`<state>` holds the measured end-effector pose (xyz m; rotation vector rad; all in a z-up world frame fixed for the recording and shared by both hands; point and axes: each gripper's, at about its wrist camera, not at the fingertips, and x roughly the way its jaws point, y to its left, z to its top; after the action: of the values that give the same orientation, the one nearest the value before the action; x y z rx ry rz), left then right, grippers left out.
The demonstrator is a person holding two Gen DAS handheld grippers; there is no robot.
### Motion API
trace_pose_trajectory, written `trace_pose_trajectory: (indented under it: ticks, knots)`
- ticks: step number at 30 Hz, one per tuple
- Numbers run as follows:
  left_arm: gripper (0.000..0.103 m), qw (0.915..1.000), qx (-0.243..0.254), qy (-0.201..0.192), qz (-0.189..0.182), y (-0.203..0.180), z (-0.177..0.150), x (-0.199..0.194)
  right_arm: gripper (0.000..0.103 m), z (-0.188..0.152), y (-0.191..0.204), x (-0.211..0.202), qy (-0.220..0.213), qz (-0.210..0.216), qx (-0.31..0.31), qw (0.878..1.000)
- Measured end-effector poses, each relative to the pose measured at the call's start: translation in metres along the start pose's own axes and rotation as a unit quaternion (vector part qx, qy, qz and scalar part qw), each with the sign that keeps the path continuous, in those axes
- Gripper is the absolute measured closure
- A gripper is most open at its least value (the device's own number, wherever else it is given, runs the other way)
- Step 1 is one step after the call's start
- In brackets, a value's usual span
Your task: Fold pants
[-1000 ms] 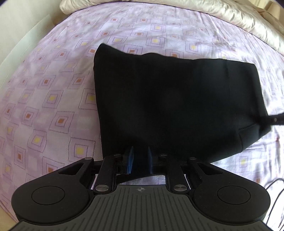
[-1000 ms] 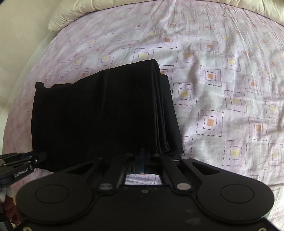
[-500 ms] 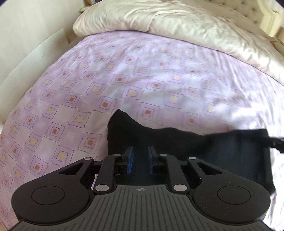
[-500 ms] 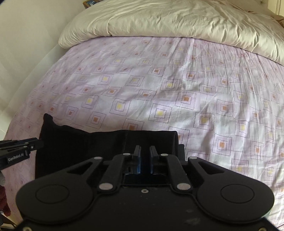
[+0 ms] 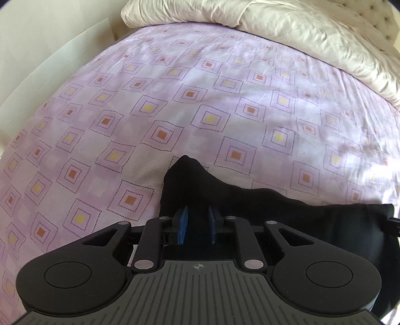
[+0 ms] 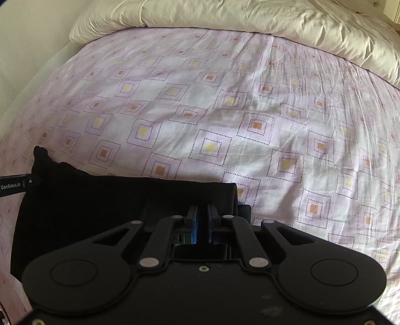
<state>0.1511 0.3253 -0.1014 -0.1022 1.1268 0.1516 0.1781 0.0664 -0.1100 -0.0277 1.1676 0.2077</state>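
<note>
Both claws are now tilting up, pants sliding low in view. Lilac square-patterned bed sheet point(image 6: 250, 105) is spreading toward the cream duvet point(image 6: 250, 20) at its far edge. Folded black fabric pants point(image 6: 100, 200) are lying at the near edge, seemingly nearly done. Left claw point(image 5: 197, 225) and right claw point(image 6: 202, 225) are each pinching an end narrowly.

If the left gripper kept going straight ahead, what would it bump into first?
The black pants. The left gripper already has that cloth between its blue pads. Past the cloth's peak comes the purple bedsheet, though depth is hard to judge.
</note>
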Motion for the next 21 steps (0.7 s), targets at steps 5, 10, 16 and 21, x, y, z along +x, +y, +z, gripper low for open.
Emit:
trace_pose_trajectory:
  ticks: [5,10,16,21]
  knots:
    - [0.085,0.9993,-0.028,-0.026,0.005,0.004,0.000,-0.028,0.077,0.004,-0.007,-0.019,0.002,0.043,0.025,0.999]
    - [0.085,0.9985,-0.022,-0.050,-0.001,-0.008,-0.013,-0.072,0.070,-0.014,-0.005,-0.069,-0.050,0.048,0.028,0.997]
    - [0.084,0.9959,-0.022,-0.084,0.027,-0.042,-0.043,-0.127,0.069,-0.047,-0.001,-0.125,-0.100,0.048,0.013,0.994]
    - [0.084,0.9973,-0.018,-0.063,0.032,-0.071,-0.072,-0.158,0.068,-0.076,-0.001,-0.163,-0.110,0.067,0.000,0.992]
